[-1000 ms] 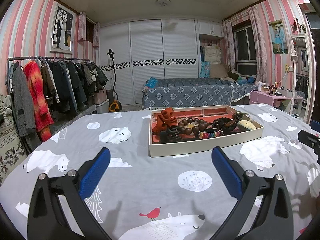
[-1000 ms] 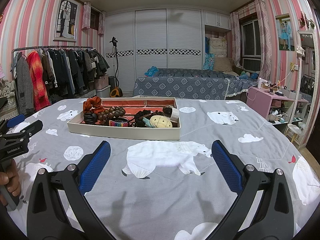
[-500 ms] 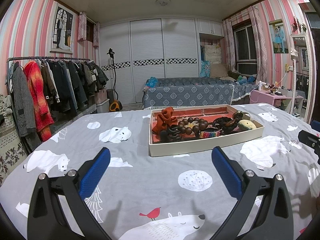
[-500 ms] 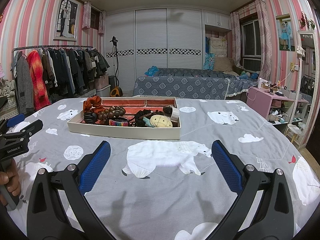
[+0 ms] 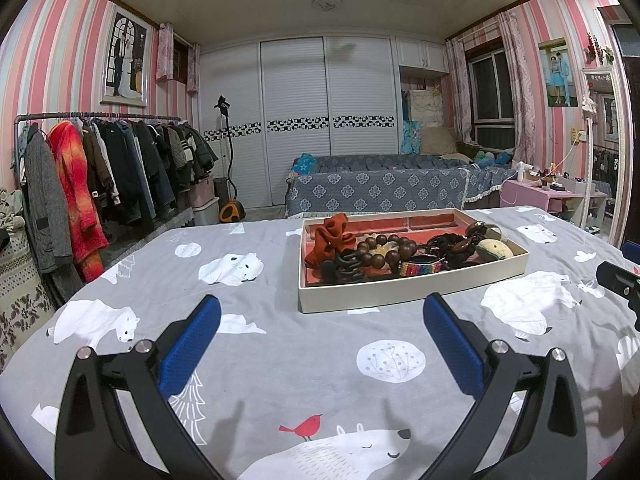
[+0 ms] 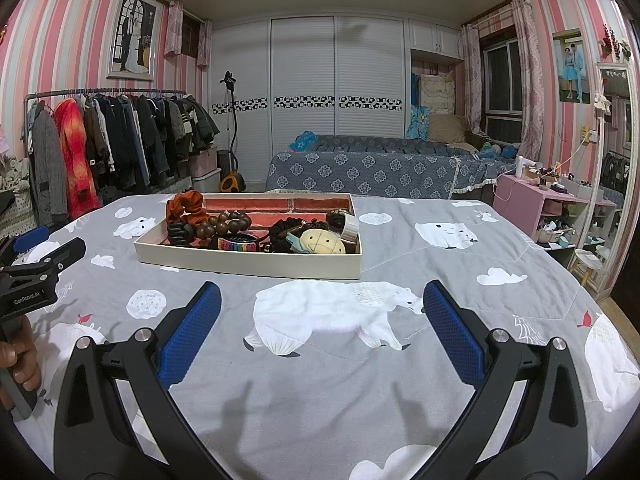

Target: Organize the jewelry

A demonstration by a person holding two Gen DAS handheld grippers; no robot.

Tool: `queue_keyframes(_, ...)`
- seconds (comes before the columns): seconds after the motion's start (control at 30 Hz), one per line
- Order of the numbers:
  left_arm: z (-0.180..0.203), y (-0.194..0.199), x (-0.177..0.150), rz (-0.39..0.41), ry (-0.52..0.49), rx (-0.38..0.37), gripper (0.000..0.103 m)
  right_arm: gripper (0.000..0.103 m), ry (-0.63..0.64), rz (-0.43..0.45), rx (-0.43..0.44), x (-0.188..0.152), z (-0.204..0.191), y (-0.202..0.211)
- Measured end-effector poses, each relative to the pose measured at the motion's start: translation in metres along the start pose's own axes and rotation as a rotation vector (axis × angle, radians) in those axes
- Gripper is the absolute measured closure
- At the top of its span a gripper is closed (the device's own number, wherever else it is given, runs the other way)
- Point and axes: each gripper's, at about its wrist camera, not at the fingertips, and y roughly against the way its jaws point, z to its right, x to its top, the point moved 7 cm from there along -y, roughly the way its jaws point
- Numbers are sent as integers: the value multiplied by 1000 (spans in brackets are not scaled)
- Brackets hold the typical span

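Note:
A shallow cream box with a red lining sits on the grey bear-print cloth; it also shows in the right wrist view. It holds an orange scrunchie, dark wooden beads, a rainbow band, black hair ties and a cream round piece. My left gripper is open and empty, short of the box's near left side. My right gripper is open and empty, short of the box's near right side.
The left gripper's body shows at the left edge of the right wrist view, the right one at the right edge of the left view. A clothes rack, a bed and a pink desk stand beyond the table.

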Motion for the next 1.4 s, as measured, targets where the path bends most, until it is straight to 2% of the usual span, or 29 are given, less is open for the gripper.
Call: queue_keyframes(1.4, -5, -1, -2, 0, 12, 9, 4, 5, 1, -1, 0, 0, 0, 1)
